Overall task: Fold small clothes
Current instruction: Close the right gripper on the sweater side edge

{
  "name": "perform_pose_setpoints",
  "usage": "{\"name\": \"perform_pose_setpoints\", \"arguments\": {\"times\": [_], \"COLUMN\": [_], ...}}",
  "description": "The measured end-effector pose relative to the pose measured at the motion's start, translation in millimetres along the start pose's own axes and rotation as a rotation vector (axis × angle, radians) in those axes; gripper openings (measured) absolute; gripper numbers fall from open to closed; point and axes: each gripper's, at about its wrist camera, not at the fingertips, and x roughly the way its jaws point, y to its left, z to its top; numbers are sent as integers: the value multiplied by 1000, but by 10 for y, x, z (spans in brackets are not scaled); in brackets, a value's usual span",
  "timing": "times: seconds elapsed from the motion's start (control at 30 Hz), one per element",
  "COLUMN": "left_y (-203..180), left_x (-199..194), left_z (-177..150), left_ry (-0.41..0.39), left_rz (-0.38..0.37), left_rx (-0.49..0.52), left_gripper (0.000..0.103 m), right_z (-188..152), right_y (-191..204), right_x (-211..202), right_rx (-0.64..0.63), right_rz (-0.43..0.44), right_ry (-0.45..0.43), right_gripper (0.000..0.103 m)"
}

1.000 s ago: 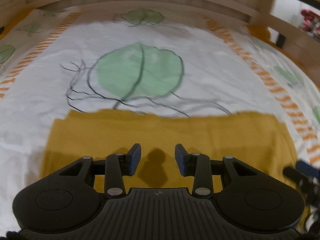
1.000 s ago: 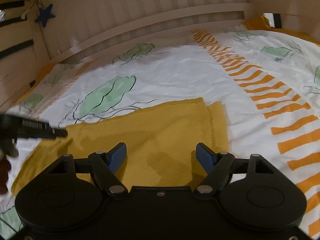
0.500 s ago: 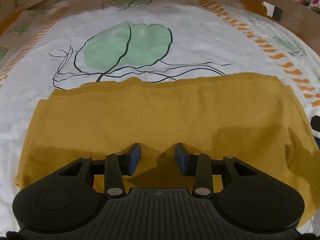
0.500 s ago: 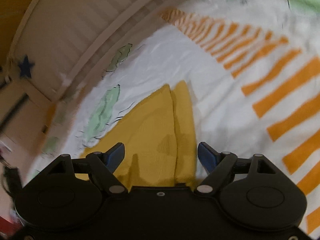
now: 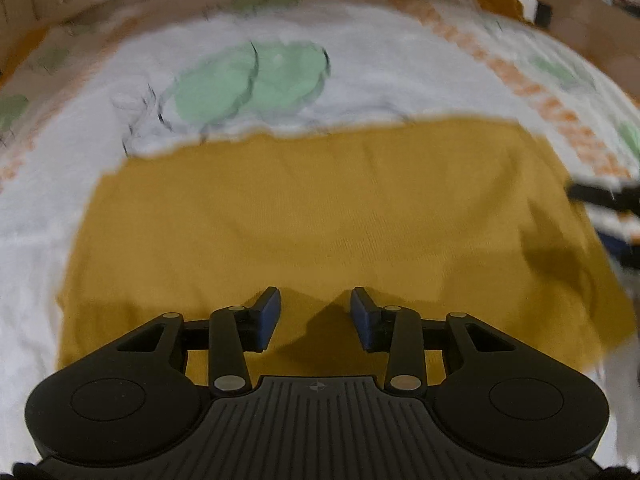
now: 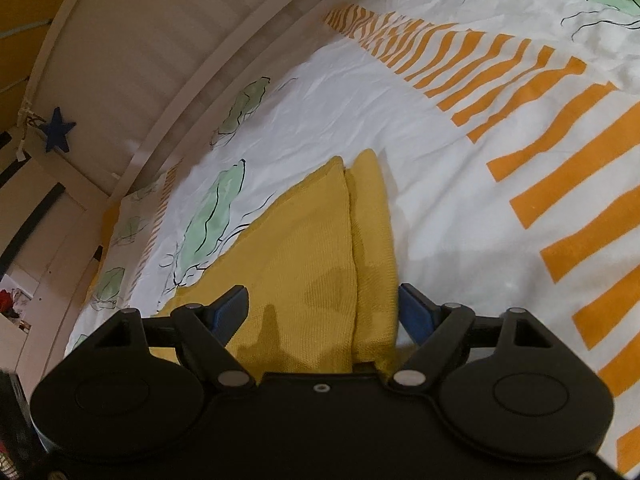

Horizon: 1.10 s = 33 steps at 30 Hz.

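A mustard-yellow knit garment (image 5: 320, 216) lies flat on the bed's printed sheet. My left gripper (image 5: 315, 312) is open and empty, low over the garment's near edge, its blue pads apart. In the right wrist view the garment (image 6: 312, 256) runs away as a wedge with a narrow folded strip along its right side. My right gripper (image 6: 324, 310) is open wide and straddles the garment's right end, the right pad at the cloth's edge. The right gripper (image 5: 604, 196) also shows as a dark blur at the right edge of the left wrist view.
The white sheet (image 6: 420, 128) carries green leaf prints and orange stripes (image 6: 560, 168). A pale wooden bed rail (image 6: 172, 60) curves along the far side with a blue star (image 6: 59, 130) hanging on it. Furniture stands beyond the bed at left.
The right gripper has swung to the garment's right end and dropped lower over it. The left gripper has stayed open over the near edge, shifting slightly; its view is blurred now.
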Motion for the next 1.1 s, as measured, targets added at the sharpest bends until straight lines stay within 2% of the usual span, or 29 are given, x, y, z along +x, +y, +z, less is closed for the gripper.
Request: {"name": "perform_pose_setpoints", "arguments": {"times": [0.13, 0.23, 0.43, 0.5, 0.57, 0.6, 0.67, 0.73, 1.0, 1.1], "left_y": [-34, 41, 129, 121, 132, 137, 145, 139, 139, 220], "left_x": [-57, -13, 92, 93, 93, 90, 93, 95, 8, -71], "left_z": [-148, -127, -78, -104, -121, -126, -120, -110, -203, -240], "left_ry": [-18, 1, 22, 16, 11, 10, 13, 17, -18, -24], "left_rz": [1, -28, -74, -78, -83, -85, -88, -86, -94, -137], "left_rx": [30, -14, -67, -69, -74, -74, -79, -75, -47, -37], "left_gripper": [38, 38, 39, 40, 40, 40, 40, 40, 40, 39], "right_z": [1, -2, -17, -23, -39, -48, -57, -71, -129, -132], "right_y": [-18, -33, -17, -8, -17, -40, -101, -188, -133, -122], "right_x": [-6, 7, 110, 152, 196, 219, 241, 267, 256, 240], "right_rx": [0, 17, 11, 2, 1, 7, 29, 69, 3, -1], "right_rz": [26, 67, 128, 143, 137, 128, 115, 115, 94, 85], "right_ry": [12, 18, 31, 36, 44, 48, 44, 39, 8, 5], "right_gripper": [86, 91, 90, 84, 63, 59, 38, 23, 20, 20]}}
